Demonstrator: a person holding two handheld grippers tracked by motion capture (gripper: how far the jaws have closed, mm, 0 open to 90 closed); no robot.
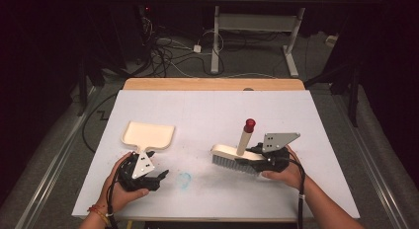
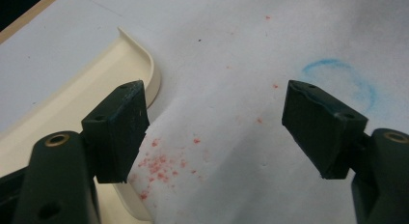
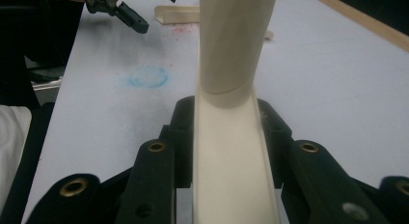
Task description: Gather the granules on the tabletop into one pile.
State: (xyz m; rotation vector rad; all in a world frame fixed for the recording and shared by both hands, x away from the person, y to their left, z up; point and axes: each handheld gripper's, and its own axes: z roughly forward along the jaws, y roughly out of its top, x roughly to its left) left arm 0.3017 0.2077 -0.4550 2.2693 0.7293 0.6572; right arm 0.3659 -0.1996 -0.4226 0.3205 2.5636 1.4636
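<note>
1. My brush [image 1: 236, 157] is looking like smooth cream plastic, with grey bristles.
2. The dustpan [image 1: 148, 135] is showing matt cream plastic.
3. My jaws are appearing as matt black plastic.
4. The table [image 1: 207, 110] cover is looking like white paper.

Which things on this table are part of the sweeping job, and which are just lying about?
Part of the job:
- brush, clamped in the right hand-held gripper
- dustpan, beside the open left hand-held gripper
- red crumbs by the dustpan's edge

Just there:
- blue chalk circle on the white table cover
- cables on the floor behind the table
</note>
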